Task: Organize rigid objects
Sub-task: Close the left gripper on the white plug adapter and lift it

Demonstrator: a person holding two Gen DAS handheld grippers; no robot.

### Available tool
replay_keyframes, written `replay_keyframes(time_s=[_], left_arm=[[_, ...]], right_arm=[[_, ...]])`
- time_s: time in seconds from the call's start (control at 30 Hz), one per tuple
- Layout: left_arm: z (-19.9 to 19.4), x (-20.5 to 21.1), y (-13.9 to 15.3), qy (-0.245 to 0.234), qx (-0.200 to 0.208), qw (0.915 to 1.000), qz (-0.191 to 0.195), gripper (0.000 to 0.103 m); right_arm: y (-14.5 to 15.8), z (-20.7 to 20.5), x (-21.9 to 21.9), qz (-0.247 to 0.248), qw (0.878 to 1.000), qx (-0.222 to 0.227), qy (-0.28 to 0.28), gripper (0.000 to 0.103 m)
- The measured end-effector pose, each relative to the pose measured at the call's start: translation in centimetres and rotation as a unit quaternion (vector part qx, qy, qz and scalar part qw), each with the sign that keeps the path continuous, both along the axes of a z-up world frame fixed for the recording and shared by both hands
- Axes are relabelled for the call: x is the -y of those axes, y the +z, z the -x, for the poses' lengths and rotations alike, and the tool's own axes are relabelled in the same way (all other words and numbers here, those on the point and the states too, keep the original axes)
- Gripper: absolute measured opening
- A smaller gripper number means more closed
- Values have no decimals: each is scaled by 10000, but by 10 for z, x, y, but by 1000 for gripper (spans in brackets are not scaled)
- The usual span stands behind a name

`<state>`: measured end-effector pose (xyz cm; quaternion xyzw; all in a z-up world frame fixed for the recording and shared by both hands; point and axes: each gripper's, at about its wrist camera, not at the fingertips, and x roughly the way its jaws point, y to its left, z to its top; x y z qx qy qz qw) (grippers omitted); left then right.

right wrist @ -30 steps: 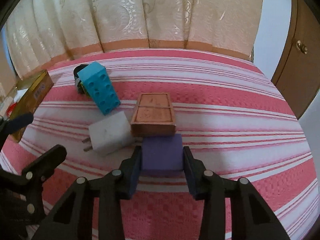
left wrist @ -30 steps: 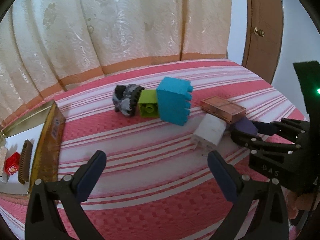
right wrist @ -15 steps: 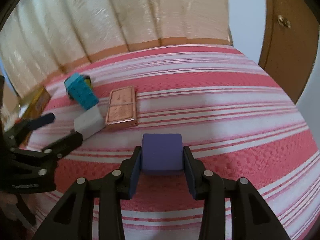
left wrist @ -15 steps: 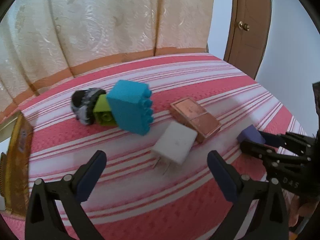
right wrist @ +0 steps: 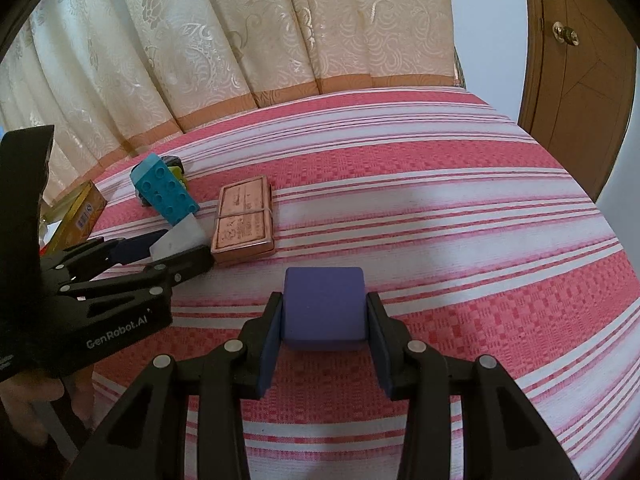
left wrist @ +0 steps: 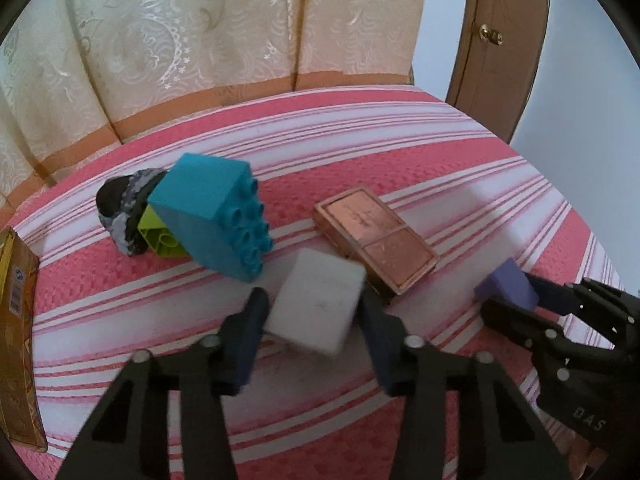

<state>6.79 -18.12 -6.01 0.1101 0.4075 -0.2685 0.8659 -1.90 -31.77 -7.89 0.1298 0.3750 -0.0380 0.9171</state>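
Observation:
My left gripper (left wrist: 312, 320) is closing around the white charger block (left wrist: 318, 300) on the red striped cloth; its fingers stand on both sides, and I cannot tell whether they touch it. My right gripper (right wrist: 324, 332) is shut on a purple cube (right wrist: 324, 308) and holds it just above the cloth. The purple cube also shows in the left wrist view (left wrist: 508, 284). A copper-coloured flat case (left wrist: 374, 236) lies right behind the charger. A teal toy brick (left wrist: 212, 216), a green brick (left wrist: 158, 236) and a black-grey bundle (left wrist: 122, 208) lie to its left.
A golden tin box (left wrist: 16, 320) stands at the left edge of the cloth. A cream curtain (left wrist: 200, 32) hangs behind the surface. A brown door (left wrist: 504, 40) is at the back right. The cloth's right edge (right wrist: 580, 184) drops off near the door.
My left gripper has moved forward to the white charger and its fingers have narrowed around it. My right gripper has carried the purple cube to the right, away from the copper case.

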Motion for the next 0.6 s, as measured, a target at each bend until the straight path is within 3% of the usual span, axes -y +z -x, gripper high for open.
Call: replay_keyframes(time_s=[0.2,0.6], left_arm=[[-2,-19,1,0,-283,9980,568,37],[5,-45,6,185,-300,9929,1134,37]], right_arm=[[0,1,-2,121,9999,-35,-3,43],[2,4,-2,289,9992,-20,-279,43]])
